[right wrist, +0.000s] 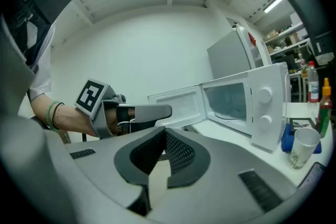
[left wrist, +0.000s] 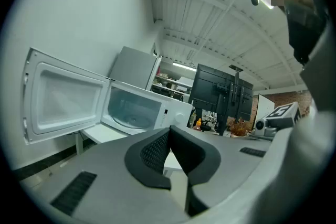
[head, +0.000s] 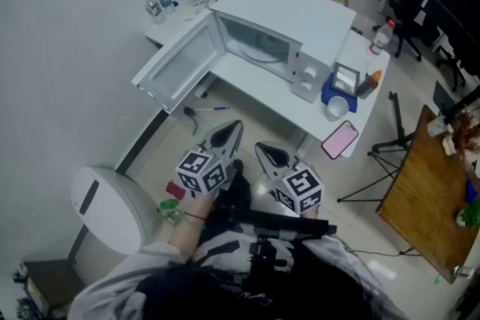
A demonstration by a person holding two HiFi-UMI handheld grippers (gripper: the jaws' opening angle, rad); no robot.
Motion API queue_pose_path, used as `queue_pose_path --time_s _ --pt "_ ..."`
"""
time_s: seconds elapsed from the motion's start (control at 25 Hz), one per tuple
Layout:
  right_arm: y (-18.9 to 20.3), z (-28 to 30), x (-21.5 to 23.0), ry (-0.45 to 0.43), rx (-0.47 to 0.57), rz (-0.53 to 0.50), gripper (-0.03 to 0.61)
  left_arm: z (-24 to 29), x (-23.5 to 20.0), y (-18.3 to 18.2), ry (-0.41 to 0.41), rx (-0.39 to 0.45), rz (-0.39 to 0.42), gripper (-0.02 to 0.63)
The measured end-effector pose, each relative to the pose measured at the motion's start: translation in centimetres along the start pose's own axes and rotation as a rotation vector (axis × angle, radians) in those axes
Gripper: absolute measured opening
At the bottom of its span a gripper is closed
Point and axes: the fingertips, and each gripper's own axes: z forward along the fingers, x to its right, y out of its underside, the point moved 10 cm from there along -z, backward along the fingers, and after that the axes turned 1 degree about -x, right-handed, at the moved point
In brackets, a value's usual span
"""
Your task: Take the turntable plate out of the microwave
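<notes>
Your left gripper (head: 234, 127) and right gripper (head: 262, 150) hang low in front of you, fingers shut tight on both, nothing between them. Past them, the microwave (head: 289, 15) sits on the counter (head: 259, 90), door (head: 176, 65) swung wide open, turntable plate (head: 260, 53) inside on the cavity floor.

The white microwave (head: 289, 19) is standing on a white table (head: 251, 82). Its door (head: 176, 65) is hanging wide open, to the left side in the head view. The turntable plate (head: 261, 52), a round disc of clear glass, is lying flat on the bottom of the cavity, not taken out yet.
</notes>
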Motion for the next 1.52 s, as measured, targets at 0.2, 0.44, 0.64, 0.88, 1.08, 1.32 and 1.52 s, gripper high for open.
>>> queue_pose_path --time_s 0.2,0.44,0.64,0.88,1.08,1.32,1.52 --pt "-1.2 5.8 3.6 0.056 0.035 0.099 0.000 3.5 -6.3 -2.1 0.081 0.015 -0.007 0.005" --pt "-2.5 13.6 8.0 0.090 0.133 0.306 0.003 8.0 -14.0 -5.0 0.191 -0.023 -0.006 0.005" --pt "-2.2 19.2 12.0 0.148 0.137 0.496 0.005 12.1 -19.2 -6.6 0.262 -0.060 0.006 0.005" --pt "-2.5 23.6 15.6 0.213 0.119 0.615 0.014 16.2 -23.1 -7.0 0.344 -0.133 0.010 0.005" --pt "-1.3 26.1 19.0 0.232 0.107 0.766 0.111 18.7 -23.9 -7.8 0.410 -0.137 -0.020 0.005" --pt "-0.5 28.1 22.6 0.304 0.160 0.962 0.158 20.0 -24.7 -7.7 0.448 -0.174 -0.036 0.005" --pt "0.0 29.3 24.6 0.369 0.171 1.046 0.167 20.8 -25.2 -7.3 0.463 -0.195 -0.046 0.005"
